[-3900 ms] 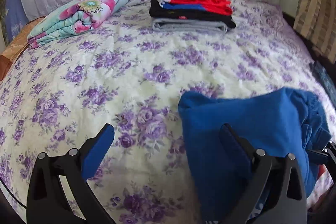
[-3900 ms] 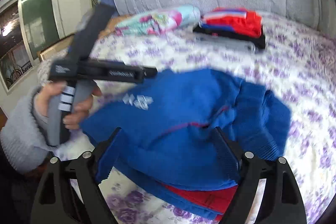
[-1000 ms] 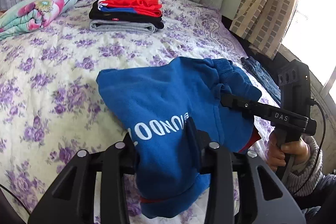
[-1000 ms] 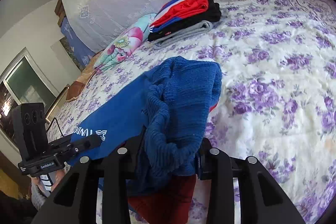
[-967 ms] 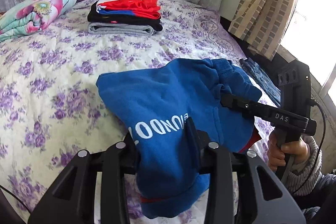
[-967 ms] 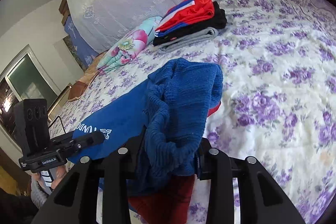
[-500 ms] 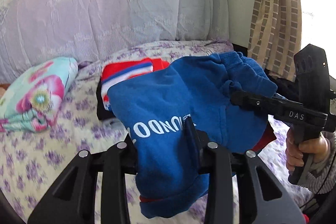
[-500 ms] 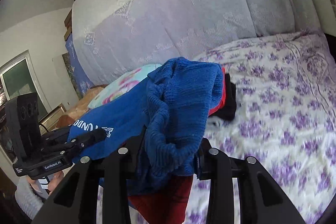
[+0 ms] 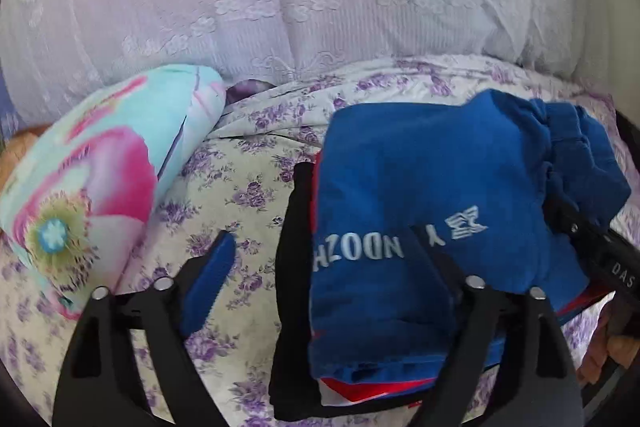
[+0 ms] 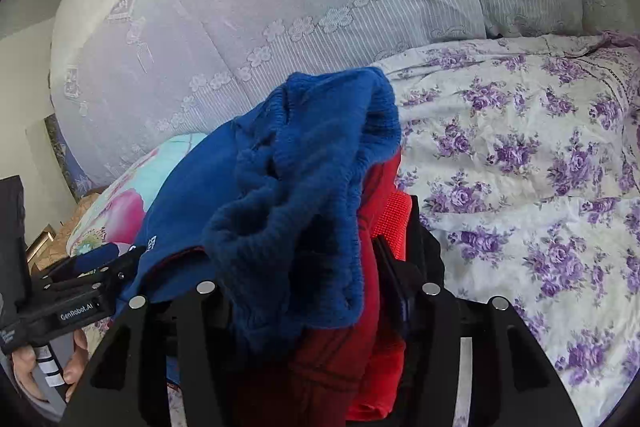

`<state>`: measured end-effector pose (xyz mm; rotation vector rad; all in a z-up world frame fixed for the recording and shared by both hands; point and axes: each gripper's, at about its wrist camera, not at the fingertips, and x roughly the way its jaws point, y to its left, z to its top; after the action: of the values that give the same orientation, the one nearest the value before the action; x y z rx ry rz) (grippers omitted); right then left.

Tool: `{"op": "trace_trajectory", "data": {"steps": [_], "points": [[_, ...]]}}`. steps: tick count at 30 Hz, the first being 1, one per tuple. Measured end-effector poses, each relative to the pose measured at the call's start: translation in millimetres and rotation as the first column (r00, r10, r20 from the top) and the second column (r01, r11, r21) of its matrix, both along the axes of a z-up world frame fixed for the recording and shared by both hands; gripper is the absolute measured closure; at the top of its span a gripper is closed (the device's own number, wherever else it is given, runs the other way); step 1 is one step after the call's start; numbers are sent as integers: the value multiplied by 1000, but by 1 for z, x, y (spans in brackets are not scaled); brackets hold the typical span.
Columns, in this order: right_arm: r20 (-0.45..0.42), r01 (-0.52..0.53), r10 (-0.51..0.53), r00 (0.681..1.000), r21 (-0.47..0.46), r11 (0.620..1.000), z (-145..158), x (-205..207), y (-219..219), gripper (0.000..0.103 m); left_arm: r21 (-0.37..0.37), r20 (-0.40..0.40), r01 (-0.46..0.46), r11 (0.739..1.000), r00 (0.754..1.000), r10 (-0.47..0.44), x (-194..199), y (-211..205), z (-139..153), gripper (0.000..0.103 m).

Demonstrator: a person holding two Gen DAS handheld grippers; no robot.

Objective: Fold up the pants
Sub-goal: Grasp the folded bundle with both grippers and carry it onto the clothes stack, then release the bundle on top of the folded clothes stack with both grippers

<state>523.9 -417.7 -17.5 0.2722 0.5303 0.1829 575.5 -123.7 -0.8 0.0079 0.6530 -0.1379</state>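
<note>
The folded blue pants (image 9: 420, 227) lie on the stack (image 9: 296, 287) at the far end of the bed (image 10: 520, 167), long side running left to right between the open left tongs (image 9: 320, 267) and the right tongs (image 10: 304, 267), which grip the right end.

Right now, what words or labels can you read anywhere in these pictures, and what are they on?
"ZODN" with more white letters and a character, upside down and partly hidden: on the blue pants.
"DAS": on the right gripper, side of its black body.
"GenRobot.AI": on the left gripper, side of its body.
A smaller label below it is too blurred to read.
</note>
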Motion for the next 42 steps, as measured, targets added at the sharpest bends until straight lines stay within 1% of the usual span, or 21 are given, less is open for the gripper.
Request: {"op": "trace_trajectory", "data": {"steps": [2, 3, 5, 7, 10, 12, 13, 14, 15, 16, 17, 18, 20, 24, 26, 28, 32, 34, 37, 40, 42], "points": [[-2, -13, 13, 1000, 38, 999, 4, -3, -7, 45, -53, -5, 13, 999, 1000, -13, -2, 8, 0, 8], [4, -10, 10, 1000, 54, 998, 9, -7, -10, 39, -59, 7, 7, 998, 1000, -7, -4, 12, 3, 8], [59, 16, -20, 998, 66, 998, 25, -23, -12, 35, -67, 51, -10, 998, 999, 13, -15, 19, 13, 8], [147, 56, -59, 987, 18, 998, 42, -42, -5, 35, -62, 90, -21, 998, 996, 26, -28, 23, 23, 8], [306, 169, -119, 945, -140, 976, 65, -70, 15, 32, -49, 113, -42, 998, 992, 48, -45, 30, 32, 8], [356, 201, -135, 925, -156, 967, 70, -78, 19, 32, -39, 90, -52, 998, 994, 56, -52, 35, 32, 8], [348, 181, -119, 930, -151, 972, 70, -77, 22, 32, -39, 80, -58, 998, 995, 61, -56, 38, 30, 8], [305, 144, -86, 948, -176, 974, 67, -70, 28, 32, -41, 70, -63, 997, 995, 66, -61, 40, 28, 8], [240, 114, -60, 969, -216, 970, 62, -60, 34, 32, -40, 59, -65, 997, 996, 67, -67, 43, 24, 8], [132, 80, -46, 990, -258, 963, 51, -42, 39, 30, -33, 48, -66, 997, 997, 67, -73, 44, 20, 8], [9, 58, -58, 998, -301, 952, 36, -23, 42, 29, -16, 37, -69, 997, 997, 70, -81, 45, 16, 8], [-33, 63, -78, 996, -314, 947, 28, -15, 40, 27, 5, 28, -76, 997, 997, 76, -89, 45, 11, 8], [-6, 85, -90, 996, -278, 957, 34, -22, 31, 27, 38, 22, -77, 996, 997, 76, -108, 43, 5, 8], [101, 93, -83, 991, -99, 991, 68, -76, 12, 27, 99, 33, -63, 993, 998, 60, -149, 42, 1, 8], [146, 90, -77, 986, -80, 993, 84, -114, 10, 20, 109, 44, -66, 992, 997, 62, -169, 42, 2, 7], [193, 77, -61, 979, -73, 994, 93, -157, 9, 8, 102, 62, -71, 992, 996, 65, -193, 42, 5, 5], [311, 90, -63, 948, -76, 993, 104, -254, -2, 4, 122, 108, -75, 990, 992, 62, -241, 39, 10, 5], [380, 115, -91, 921, -42, 992, 100, -297, -11, 4, 125, 130, -79, 989, 990, 62, -263, 38, 12, 5], [407, 159, -136, 903, -23, 987, 85, -327, -28, 4, 135, 156, -73, 988, 986, 52, -286, 32, 8, 5], [381, 227, -216, 899, 18, 974, 60, -339, -40, 4, 120, 145, -82, 989, 987, 64, -295, 28, -2, 5], [329, 229, -236, 914, 60, 971, 41, -338, -48, 4, 93, 113, -82, 992, 991, 71, -295, 29, -12, 5]]}}
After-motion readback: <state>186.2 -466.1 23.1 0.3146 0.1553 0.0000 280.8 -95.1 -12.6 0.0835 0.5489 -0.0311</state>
